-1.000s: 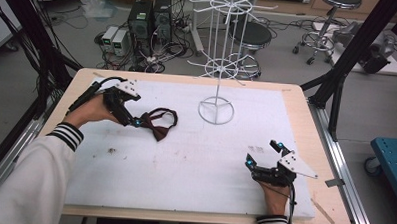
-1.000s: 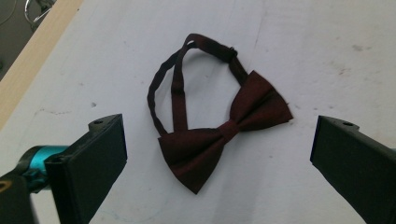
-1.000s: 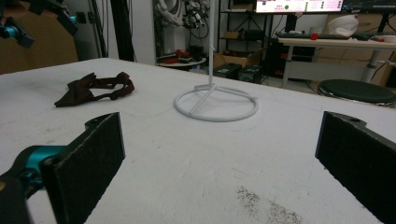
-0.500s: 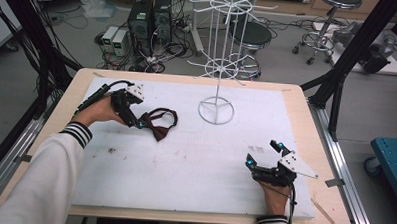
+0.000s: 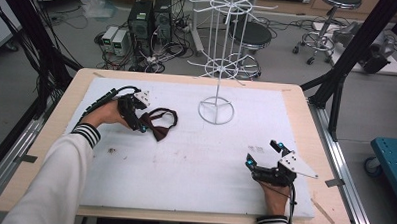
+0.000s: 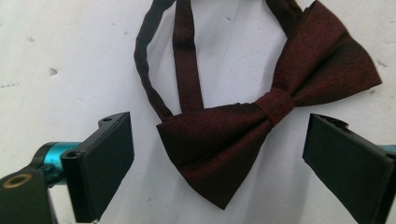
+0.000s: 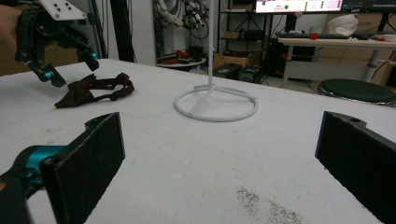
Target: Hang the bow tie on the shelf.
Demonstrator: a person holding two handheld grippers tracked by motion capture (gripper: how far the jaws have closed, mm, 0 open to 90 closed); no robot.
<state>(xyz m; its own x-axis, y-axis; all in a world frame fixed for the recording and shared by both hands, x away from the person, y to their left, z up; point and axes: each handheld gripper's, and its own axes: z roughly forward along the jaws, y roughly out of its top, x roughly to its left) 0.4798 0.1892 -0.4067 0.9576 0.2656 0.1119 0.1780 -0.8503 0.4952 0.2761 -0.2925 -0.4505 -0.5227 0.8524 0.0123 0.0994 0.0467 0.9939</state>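
The wooden table carries a white foam mat. A white wire display stand stands upright on the mat's far middle, its ring base flat on the surface. The dark red bow tie lies flat on the mat's far left area, strap looped beside it. The left gripper is positioned over the bow tie; its jaws have just been closing slightly but stand wide, straddling one wing without contact. The right gripper rests near the mat's right front corner, jaws wide apart, holding nothing.
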